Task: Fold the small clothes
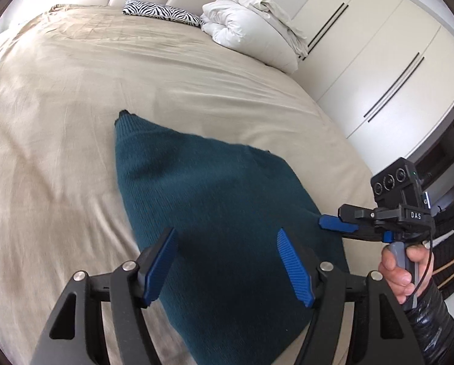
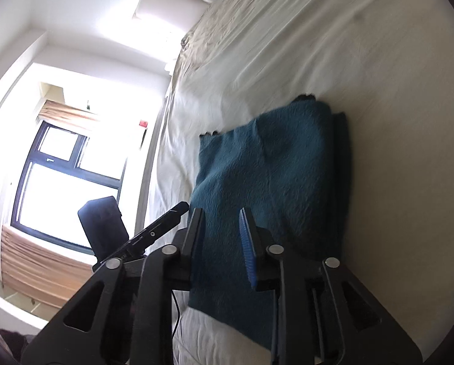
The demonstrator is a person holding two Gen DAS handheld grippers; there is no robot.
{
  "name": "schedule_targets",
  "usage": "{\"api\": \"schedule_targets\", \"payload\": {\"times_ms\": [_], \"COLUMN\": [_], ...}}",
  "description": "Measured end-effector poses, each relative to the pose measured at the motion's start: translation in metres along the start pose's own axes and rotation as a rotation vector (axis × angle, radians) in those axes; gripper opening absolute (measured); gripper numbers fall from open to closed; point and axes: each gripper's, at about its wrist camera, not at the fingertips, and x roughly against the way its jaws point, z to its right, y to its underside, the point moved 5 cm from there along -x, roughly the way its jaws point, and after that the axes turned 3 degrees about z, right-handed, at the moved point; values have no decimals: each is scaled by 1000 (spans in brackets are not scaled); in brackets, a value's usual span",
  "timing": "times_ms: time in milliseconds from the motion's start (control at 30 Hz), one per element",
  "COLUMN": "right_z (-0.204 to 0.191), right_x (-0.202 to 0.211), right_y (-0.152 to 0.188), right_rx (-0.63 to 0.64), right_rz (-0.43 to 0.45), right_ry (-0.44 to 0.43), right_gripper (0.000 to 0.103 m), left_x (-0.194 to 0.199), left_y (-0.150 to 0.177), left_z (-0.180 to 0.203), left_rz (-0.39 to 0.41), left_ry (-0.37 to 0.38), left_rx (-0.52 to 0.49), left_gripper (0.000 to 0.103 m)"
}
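A dark teal knitted garment (image 1: pixel 214 200) lies folded on the beige bed sheet (image 1: pixel 75 106). It also shows in the right wrist view (image 2: pixel 272 176). My left gripper (image 1: pixel 227 261) hovers just above its near end with the blue pads wide apart, holding nothing. My right gripper (image 2: pixel 221 240) is open above the garment's near edge. In the left wrist view the right gripper (image 1: pixel 338 223) sits at the garment's right edge, held by a hand (image 1: pixel 400 270).
A white duvet (image 1: pixel 245 21) and a zebra-print pillow (image 1: pixel 163 12) lie at the head of the bed. White wardrobe doors (image 1: pixel 379 60) stand to the right. A bright window (image 2: pixel 65 176) lies beyond the bed's left side.
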Motion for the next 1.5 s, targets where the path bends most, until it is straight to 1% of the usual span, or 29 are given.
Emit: {"api": "schedule_targets", "payload": {"times_ms": [33, 100, 167, 200, 267, 333, 433, 533, 633, 733, 767, 800, 833, 867, 900, 933, 967, 1033, 1100, 1167, 1233, 1267, 1333, 1400, 1500], "right_z": [3, 19, 30, 35, 43, 49, 59, 60, 53, 55, 55, 56, 55, 53, 52, 50, 49, 47, 47, 52, 61, 63, 67, 68, 66], "right_x": [-3, -7, -3, 1, 8, 12, 16, 19, 14, 14, 17, 23, 30, 38, 45, 50, 51, 39, 21, 4, -13, -21, -32, -37, -50], "right_y": [10, 25, 34, 37, 47, 57, 64, 70, 78, 81, 79, 73, 70, 67, 63, 56, 48, 31, 14, 1, -11, -15, -24, -33, -40], "right_rx": [11, -14, -62, -75, -101, -85, -112, -104, -43, -68, -78, -76, -68, -66, -63, -54, -48, -45, -51, -67, -122, -137, -152, -160, -145], "right_rz": [-15, -36, -8, 8, 24, 38, 53, 64, 51, 41, 44, 54, 68, 85, 107, 130, 141, 122, 94, 59, 16, -3, -22, -33, -68], "right_ry": [5, 32, -36, -52, -68, -65, -91, -78, -34, -37, -24, 26, 53, 43, 46, 72, 102, 135, 157, 151, 128, 110, 95, 81, 80], "right_gripper": [48, 48, 48, 48, 48, 47, 45, 45, 45, 45, 46, 49, 51, 52, 52, 58, 67, 68, 68, 68, 68, 68, 68, 68, 68], "left_x": [0, -2, 0, 1, 3, 4, 9, 14, 21, 31, 38, 45, 51, 53, 52, 47, 39, 24, 9, -2, -11, -14, -17, -22, -31], "left_y": [10, 22, 27, 28, 30, 33, 40, 45, 47, 48, 48, 47, 46, 44, 42, 40, 38, 37, 34, 34, 34, 33, 28, 24, 21], "left_z": [4, 7, 7, 7, 5, 3, -3, -5, -11, -23, -28, -31, -36, -42, -47, -51, -53, -54, -52, -54, -56, -58, -60, -60, -60], "left_rz": [-9, -15, -4, -4, 0, 4, 24, 43, 51, 49, 70, 94, 109, 114, 108, 92, 67, 19, -15, -40, -64, -68, -70, -89, -129], "left_ry": [-4, -29, -14, -4, 2, 14, 29, 29, 38, 30, 24, 23, 22, 16, 13, 11, 7, 15, 50, 53, 88, 92, 108, 124, 167], "left_rx": [-18, -46, -28, -16, -14, -8, 33, 51, 89, 144, 155, 162, 172, 187, 204, 218, 228, 244, 261, 296, 326, 340, 357, 358, 384], "left_gripper": [70, 70, 71, 72, 72, 72, 71, 71, 72, 72, 72, 72, 72, 73, 74, 75, 75, 75, 76, 76, 77, 77, 77, 76, 72]}}
